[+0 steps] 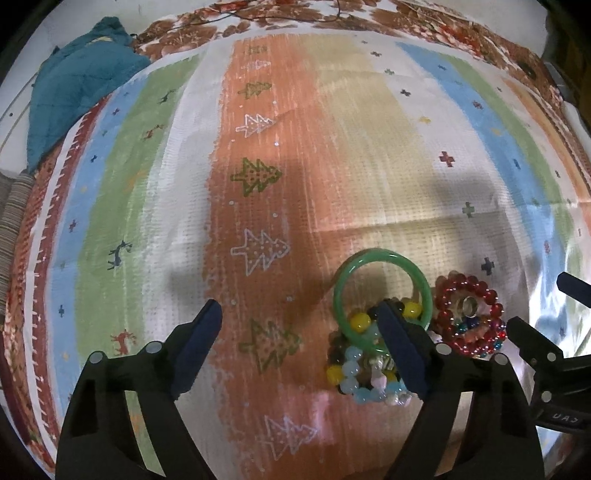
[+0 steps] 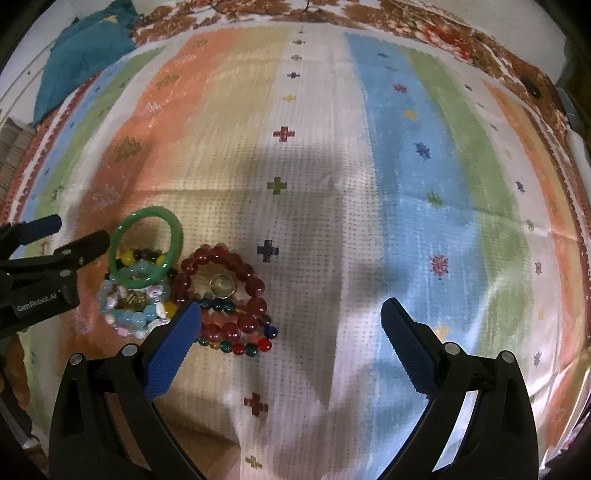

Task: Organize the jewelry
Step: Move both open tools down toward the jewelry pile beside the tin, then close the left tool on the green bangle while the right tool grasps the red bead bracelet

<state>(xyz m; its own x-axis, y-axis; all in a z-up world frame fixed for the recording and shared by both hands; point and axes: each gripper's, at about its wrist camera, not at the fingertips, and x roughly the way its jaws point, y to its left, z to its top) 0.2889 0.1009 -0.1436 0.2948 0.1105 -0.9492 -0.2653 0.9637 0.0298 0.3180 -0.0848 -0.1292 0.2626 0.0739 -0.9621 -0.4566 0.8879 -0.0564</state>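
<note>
A green bangle [image 1: 380,254] [image 2: 178,236] leans on a heap of pale blue, yellow and dark bead bracelets [image 1: 351,369] [image 2: 125,314] on the striped mat. Right of it, a dark red bead bracelet [image 1: 448,282] [image 2: 255,284] rings a small silver ring [image 1: 470,306] [image 2: 223,286] and lies over a multicoloured bead strand [image 2: 236,347]. My left gripper [image 1: 299,306] [image 2: 83,229] is open; one finger overlaps the bangle's near side and nothing lies between the pads. My right gripper [image 2: 291,308] [image 1: 535,301] is open, its left finger over the red bracelet's edge.
The striped mat [image 1: 266,155] [image 2: 406,166], printed with trees and crosses, covers the surface. A teal cloth [image 1: 81,85] [image 2: 81,55] lies bunched at the far left corner. Brown floral bedding [image 1: 461,33] runs along the far edge.
</note>
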